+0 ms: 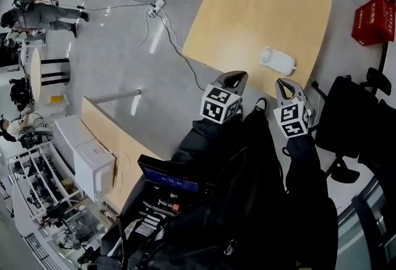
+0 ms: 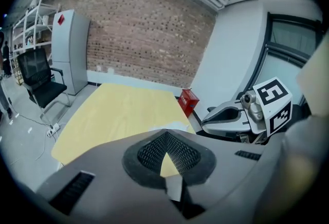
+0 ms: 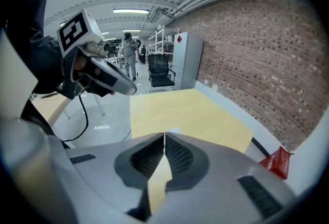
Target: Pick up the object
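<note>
A small white object (image 1: 276, 59) lies on the light wooden table (image 1: 260, 8), close to its near edge. Both grippers hover side by side just short of that edge. My left gripper (image 1: 236, 80) is left of the object, its jaws together and empty. My right gripper (image 1: 286, 86) is just below the object, also shut and empty. In the left gripper view the shut jaws (image 2: 165, 132) hide most of the object; a white sliver (image 2: 172, 126) shows above them. In the right gripper view the jaws (image 3: 164, 134) meet at the tips, with the table (image 3: 190, 115) beyond.
A red box (image 1: 374, 20) stands on the floor right of the table. Black office chairs (image 1: 356, 120) crowd the right side. A cable and power strip (image 1: 154, 12) cross the floor at the left. A second table (image 1: 117, 145) carries a white box (image 1: 93, 166).
</note>
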`<state>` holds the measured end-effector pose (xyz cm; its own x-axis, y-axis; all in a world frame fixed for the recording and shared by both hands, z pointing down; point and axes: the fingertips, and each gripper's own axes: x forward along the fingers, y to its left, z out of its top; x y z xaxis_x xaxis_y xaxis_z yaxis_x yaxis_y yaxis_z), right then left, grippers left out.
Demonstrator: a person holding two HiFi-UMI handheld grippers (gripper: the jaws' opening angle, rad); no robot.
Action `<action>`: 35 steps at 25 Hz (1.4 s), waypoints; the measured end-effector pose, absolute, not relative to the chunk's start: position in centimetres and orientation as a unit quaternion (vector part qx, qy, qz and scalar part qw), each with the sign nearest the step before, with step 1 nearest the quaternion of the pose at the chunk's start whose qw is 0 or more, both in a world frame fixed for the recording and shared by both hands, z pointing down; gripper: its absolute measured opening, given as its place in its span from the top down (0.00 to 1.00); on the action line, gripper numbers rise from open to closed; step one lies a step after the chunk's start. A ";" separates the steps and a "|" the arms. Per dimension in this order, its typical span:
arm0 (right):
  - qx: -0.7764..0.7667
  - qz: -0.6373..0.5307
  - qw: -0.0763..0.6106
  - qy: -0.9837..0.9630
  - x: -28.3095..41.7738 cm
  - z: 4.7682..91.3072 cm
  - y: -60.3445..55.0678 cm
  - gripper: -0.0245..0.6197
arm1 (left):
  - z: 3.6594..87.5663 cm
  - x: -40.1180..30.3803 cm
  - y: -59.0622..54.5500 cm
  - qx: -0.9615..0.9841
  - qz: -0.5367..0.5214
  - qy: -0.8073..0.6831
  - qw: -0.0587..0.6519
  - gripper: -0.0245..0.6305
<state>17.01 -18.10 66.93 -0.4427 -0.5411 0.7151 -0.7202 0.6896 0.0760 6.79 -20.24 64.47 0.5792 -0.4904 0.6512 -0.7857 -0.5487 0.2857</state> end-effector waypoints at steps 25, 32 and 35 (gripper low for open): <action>0.244 -0.030 0.651 -0.718 15.7 79.7 -21.4 0.64 | 73.4 2.1 -20.8 0.815 0.310 -0.330 0.361 0.96; 0.240 -0.073 0.685 -0.684 16.5 81.5 -22.1 0.61 | 73.5 0.7 -20.5 0.812 0.308 -0.335 0.366 0.96; 0.237 -0.084 0.695 -0.673 16.6 81.9 -22.2 0.61 | 73.6 0.4 -20.4 0.809 0.307 -0.339 0.369 0.96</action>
